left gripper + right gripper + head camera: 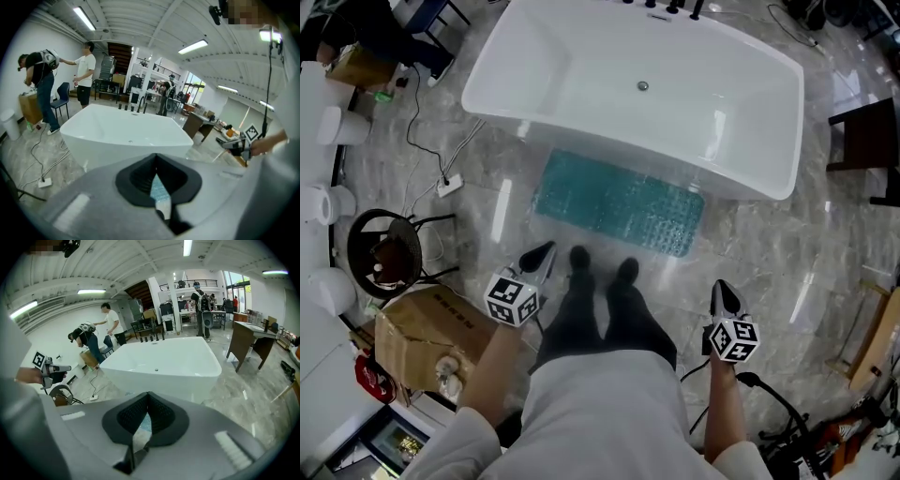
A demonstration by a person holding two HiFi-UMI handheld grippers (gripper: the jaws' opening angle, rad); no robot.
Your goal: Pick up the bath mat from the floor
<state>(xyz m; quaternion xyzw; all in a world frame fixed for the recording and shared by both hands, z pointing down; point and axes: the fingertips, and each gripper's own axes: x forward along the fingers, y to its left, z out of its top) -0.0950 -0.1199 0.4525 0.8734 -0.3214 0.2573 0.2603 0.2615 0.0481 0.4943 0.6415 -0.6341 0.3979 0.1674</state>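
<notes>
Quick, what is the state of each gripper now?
Left gripper: closed, holding nothing.
Right gripper: closed, holding nothing.

The left tool (546,253) and the right tool (722,291) are held low ahead of the body, well apart. Both angle forward and down, jaws pressed together on nothing.

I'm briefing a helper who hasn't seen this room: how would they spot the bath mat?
Find the big white freestanding bathtub on the glossy grey stone floor. Flat along its near side lies a teal rectangular rubber bath mat. Its colour and bumpy, dotted surface set it apart from the smooth floor.
</notes>
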